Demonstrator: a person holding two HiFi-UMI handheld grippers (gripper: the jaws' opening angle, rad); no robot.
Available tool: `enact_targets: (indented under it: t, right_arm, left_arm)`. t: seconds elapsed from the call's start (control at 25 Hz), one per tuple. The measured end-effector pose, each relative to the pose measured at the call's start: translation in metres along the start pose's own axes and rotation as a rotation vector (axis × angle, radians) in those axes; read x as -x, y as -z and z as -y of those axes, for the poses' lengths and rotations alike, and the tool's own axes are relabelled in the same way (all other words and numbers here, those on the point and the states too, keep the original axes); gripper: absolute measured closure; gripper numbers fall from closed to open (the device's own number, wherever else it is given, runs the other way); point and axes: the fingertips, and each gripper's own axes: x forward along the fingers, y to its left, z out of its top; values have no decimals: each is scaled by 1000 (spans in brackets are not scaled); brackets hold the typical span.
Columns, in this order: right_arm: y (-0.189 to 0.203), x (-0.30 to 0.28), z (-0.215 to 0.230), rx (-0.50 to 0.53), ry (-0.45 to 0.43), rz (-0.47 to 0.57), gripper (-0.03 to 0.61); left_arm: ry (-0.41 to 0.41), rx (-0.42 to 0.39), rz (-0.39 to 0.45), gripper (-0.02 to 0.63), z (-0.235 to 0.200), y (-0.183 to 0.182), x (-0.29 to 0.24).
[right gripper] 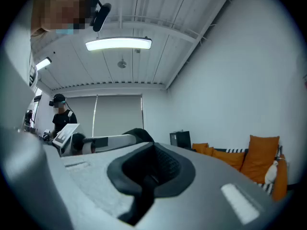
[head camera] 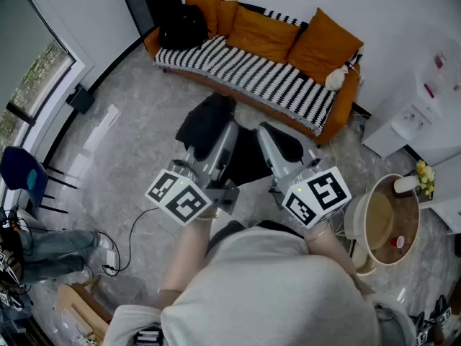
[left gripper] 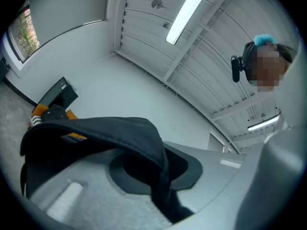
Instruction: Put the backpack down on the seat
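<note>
Well, I count one sofa (head camera: pixel 245 71) with four orange cushions (head camera: pixel 263 34). One backpack (head camera: pixel 206 120) hangs above the floor (head camera: pixel 130 150) in front of it, long axis unclear to me, its strap (left gripper: pixel 120 133) pinched in my left tool (left gripper: pixel 160 169). My right tool (right gripper: pixel 151 169) has its jaws closed together.

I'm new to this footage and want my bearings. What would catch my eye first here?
A black backpack hangs over the marble floor in the middle of the head view, its strap pinched in the left gripper. Beyond it stands an orange sofa with a black-and-white striped cover, a second dark bag on its left end.
</note>
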Motion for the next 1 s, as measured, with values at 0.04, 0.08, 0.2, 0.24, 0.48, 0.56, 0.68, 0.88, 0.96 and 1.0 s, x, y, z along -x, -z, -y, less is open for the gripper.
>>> enact_targets:
  t: [0.04, 0.08, 0.2, 0.24, 0.48, 0.56, 0.68, 0.88, 0.96, 1.0]
  right_arm:
    - [1, -1, -1, 12, -12, -5, 575]
    - [2, -1, -1, 22, -22, -11, 575]
    - [6, 6, 1, 20, -33, -29, 575]
    - [7, 9, 2, 15, -29, -33, 575]
    - [8, 16, 2, 1, -20, -39, 575]
    - [8, 18, 3, -4, -21, -37, 575]
    - [9, 22, 4, -28, -19, -29, 575]
    - [9, 29, 8, -61, 1, -10, 575]
    - [11, 30, 11, -72, 1, -9, 575]
    - [12, 31, 12, -79, -2, -10, 575]
  left_arm:
    - [-5, -4, -3, 565, 1, 1, -1]
    - [-10, -7, -6, 566, 2, 2, -1]
    - [-24, -6, -22, 566, 7, 13, 2]
    - [-26, -1, -28, 566, 9, 18, 4]
    - [-27, -2, -69, 565, 19, 30, 11]
    - [-16, -4, -80, 565, 25, 35, 10]
    - [-8, -11, -94, 565, 29, 42, 13]
    - [-10, -30, -105, 565, 28, 43, 16]
    - [-4, -39, -109, 565, 32, 47, 12]
    - [1, -49, -114, 565, 34, 50, 10]
